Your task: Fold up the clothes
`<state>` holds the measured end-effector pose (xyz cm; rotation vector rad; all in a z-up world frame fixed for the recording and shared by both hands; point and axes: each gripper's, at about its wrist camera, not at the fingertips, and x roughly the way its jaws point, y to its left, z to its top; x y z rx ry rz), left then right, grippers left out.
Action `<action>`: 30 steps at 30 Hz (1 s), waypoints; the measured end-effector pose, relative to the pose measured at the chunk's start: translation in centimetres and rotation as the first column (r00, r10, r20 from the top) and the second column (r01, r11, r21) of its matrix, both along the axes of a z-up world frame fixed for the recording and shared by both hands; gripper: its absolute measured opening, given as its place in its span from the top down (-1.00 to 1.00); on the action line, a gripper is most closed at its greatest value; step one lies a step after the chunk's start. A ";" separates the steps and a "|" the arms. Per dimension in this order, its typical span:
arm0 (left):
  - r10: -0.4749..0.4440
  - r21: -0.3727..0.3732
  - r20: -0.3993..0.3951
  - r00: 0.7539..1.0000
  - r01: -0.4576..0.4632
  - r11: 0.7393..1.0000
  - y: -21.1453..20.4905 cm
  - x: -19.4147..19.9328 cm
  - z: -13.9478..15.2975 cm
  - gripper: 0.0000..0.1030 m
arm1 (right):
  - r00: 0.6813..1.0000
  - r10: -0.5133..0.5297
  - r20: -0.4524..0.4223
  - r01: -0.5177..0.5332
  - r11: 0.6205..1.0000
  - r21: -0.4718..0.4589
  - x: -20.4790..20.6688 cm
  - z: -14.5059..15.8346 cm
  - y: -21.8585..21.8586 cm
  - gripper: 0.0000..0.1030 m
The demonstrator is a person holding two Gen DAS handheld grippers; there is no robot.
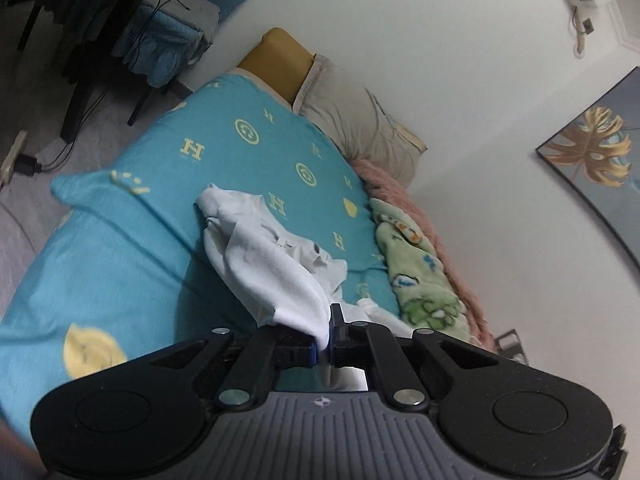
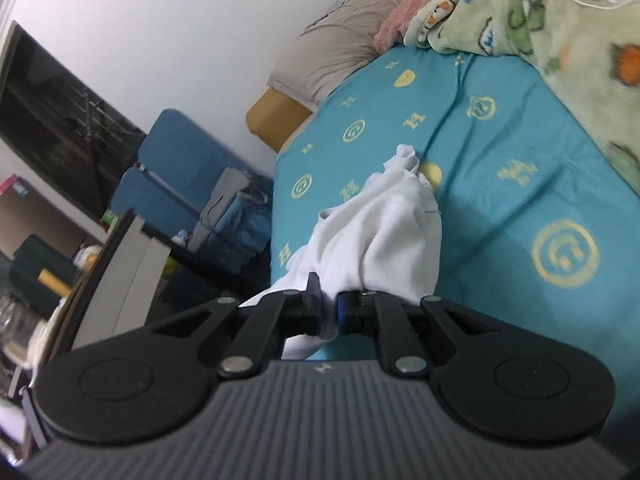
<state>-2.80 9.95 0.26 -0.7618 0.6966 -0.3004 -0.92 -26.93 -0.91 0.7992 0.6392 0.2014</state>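
Observation:
A crumpled white garment (image 1: 264, 252) hangs from my left gripper (image 1: 325, 344), whose jaws are shut on a fold of its fabric, and trails down onto the turquoise bed sheet (image 1: 132, 240). In the right wrist view the same white garment (image 2: 384, 240) rises bunched from the sheet (image 2: 500, 216) into my right gripper (image 2: 329, 312), shut on another edge of the cloth. Both grippers are lifted above the bed, with the garment stretched between them and the mattress. Its far end still rests on the sheet.
A green patterned blanket (image 1: 416, 268) over a pink fuzzy one (image 1: 400, 192) lies along the wall side of the bed. A beige pillow (image 1: 360, 124) sits at the head. Blue chairs (image 2: 168, 168), a dark table (image 1: 92, 40) and cluttered shelves stand beside the bed.

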 end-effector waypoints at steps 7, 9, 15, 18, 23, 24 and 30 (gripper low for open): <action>0.001 0.003 -0.044 0.999 -0.001 1.000 -0.7 -1.9 -0.5 0.89 | 0.998 -0.046 -0.036 0.047 0.998 0.036 -4.1 -0.8 -0.7 0.79; 0.012 0.011 -0.063 0.998 -0.011 1.000 -1.1 0.7 -0.6 0.89 | 0.997 -0.060 -0.046 0.062 0.997 0.041 -1.5 -0.9 -0.9 0.79; 0.048 0.102 -0.062 0.997 -0.042 0.994 -2.5 9.8 0.1 0.88 | 0.994 -0.093 -0.062 0.096 0.995 0.035 6.7 -1.1 -0.3 0.76; 0.062 0.151 -0.080 0.995 -0.049 0.987 -3.2 14.2 -1.1 0.88 | 0.992 -0.097 -0.082 0.099 0.995 0.024 11.0 -2.0 0.0 0.76; 0.068 0.198 -0.115 0.991 -0.045 0.979 -3.7 19.7 -4.5 0.88 | 0.992 -0.077 -0.104 0.079 0.997 0.014 16.0 -5.4 0.1 0.74; 0.070 0.207 -0.121 0.990 -0.044 0.977 -3.8 20.7 -5.2 0.88 | 0.992 -0.070 -0.108 0.072 0.997 0.017 16.7 -6.2 0.0 0.72; 0.070 0.256 -0.153 0.986 -0.029 0.966 -4.5 24.0 -9.4 0.87 | 0.987 -0.032 -0.156 0.039 0.998 0.039 20.3 -10.2 -0.4 0.63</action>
